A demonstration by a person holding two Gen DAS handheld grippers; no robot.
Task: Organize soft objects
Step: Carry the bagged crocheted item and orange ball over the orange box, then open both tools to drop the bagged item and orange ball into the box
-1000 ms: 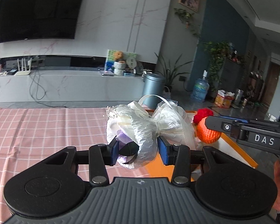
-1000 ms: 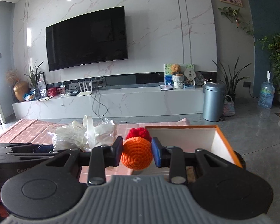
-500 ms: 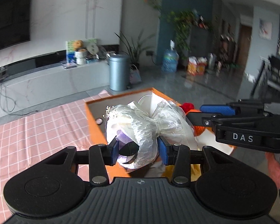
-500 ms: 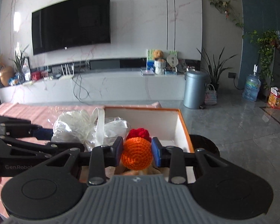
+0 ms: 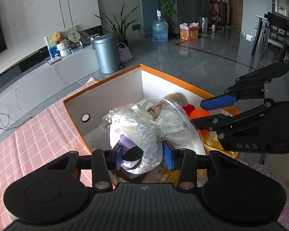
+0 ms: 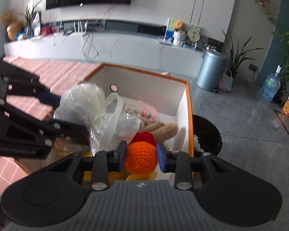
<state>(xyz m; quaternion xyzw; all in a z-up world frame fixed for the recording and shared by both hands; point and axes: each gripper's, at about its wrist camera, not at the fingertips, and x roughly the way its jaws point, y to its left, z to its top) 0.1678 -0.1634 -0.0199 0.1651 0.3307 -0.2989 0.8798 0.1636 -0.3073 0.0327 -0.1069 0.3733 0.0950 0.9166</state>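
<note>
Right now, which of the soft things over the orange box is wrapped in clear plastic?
The white bouquet-like bundle held in the left gripper: crinkly film and a white ribbon cover it. The orange crocheted ball in the right gripper is bare yarn.

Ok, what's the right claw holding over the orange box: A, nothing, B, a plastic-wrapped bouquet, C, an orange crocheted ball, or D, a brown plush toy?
C: the right claw has its blue pads pressed on either side of the orange crocheted ball, above the open orange box.

An orange crochet ball (image 6: 141,160) with a red tuft, an orange-rimmed white box (image 5: 106,100), pink checked tablecloth (image 5: 38,134).
</note>
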